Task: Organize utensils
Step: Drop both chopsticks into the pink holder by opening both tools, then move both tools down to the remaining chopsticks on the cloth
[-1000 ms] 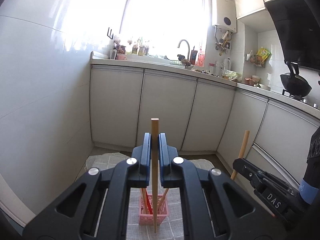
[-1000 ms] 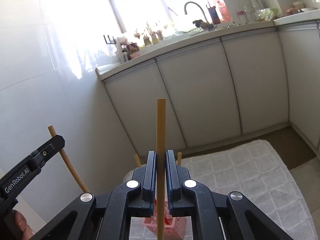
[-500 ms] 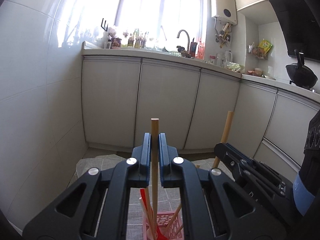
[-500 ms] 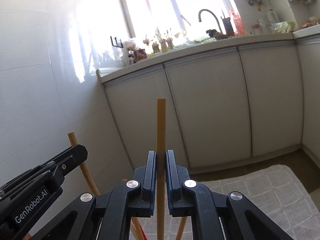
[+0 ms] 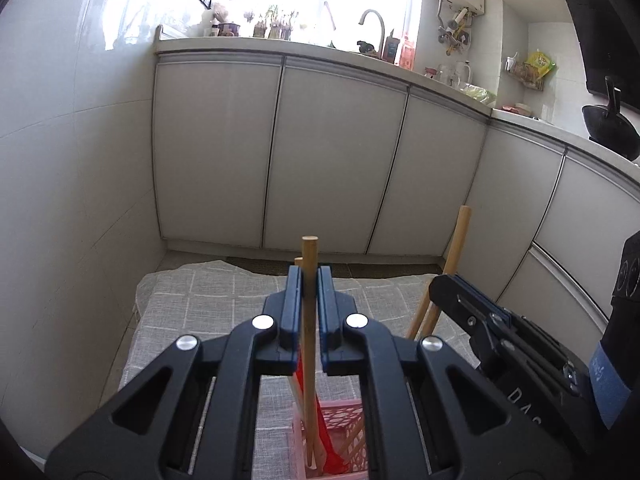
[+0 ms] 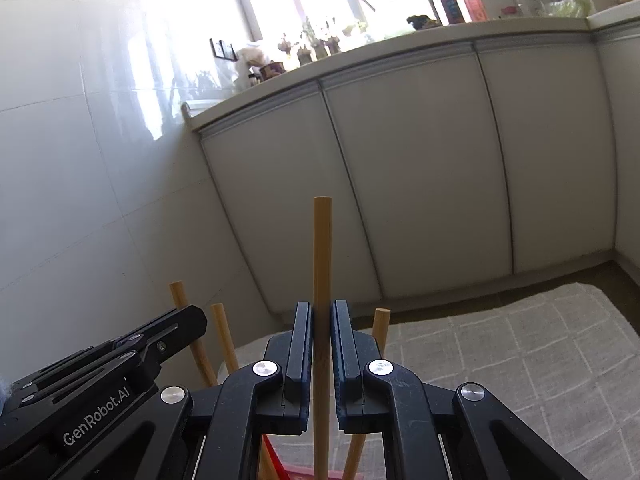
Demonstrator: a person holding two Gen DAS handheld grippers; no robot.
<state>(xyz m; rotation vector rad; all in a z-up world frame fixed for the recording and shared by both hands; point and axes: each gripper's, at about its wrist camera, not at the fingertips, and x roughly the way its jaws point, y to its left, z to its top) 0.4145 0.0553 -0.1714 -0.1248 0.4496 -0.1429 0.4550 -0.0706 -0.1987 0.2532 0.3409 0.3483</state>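
My left gripper (image 5: pixel 308 280) is shut on an upright wooden chopstick (image 5: pixel 309 320) whose lower end reaches down into a pink lattice basket (image 5: pixel 340 412). The basket holds a red utensil (image 5: pixel 325 432) and other wooden sticks. My right gripper (image 6: pixel 320 320) is shut on another upright chopstick (image 6: pixel 322 248), lower end over the same basket's red rim (image 6: pixel 304 474). The right gripper shows at the right of the left wrist view (image 5: pixel 500 332) with its chopstick (image 5: pixel 456 240). The left gripper shows in the right wrist view (image 6: pixel 120 356).
The basket stands on a grey checked cloth (image 5: pixel 224 300) on the floor. White cabinet doors (image 5: pixel 336 152) run behind under a counter with a tap (image 5: pixel 372 24). A white tiled wall (image 5: pixel 72 160) is at the left. A black wok (image 5: pixel 610 124) sits far right.
Both grippers have come lower and closer together over the basket. The chopsticks' lower ends now reach into the basket. Both jaws stay shut.
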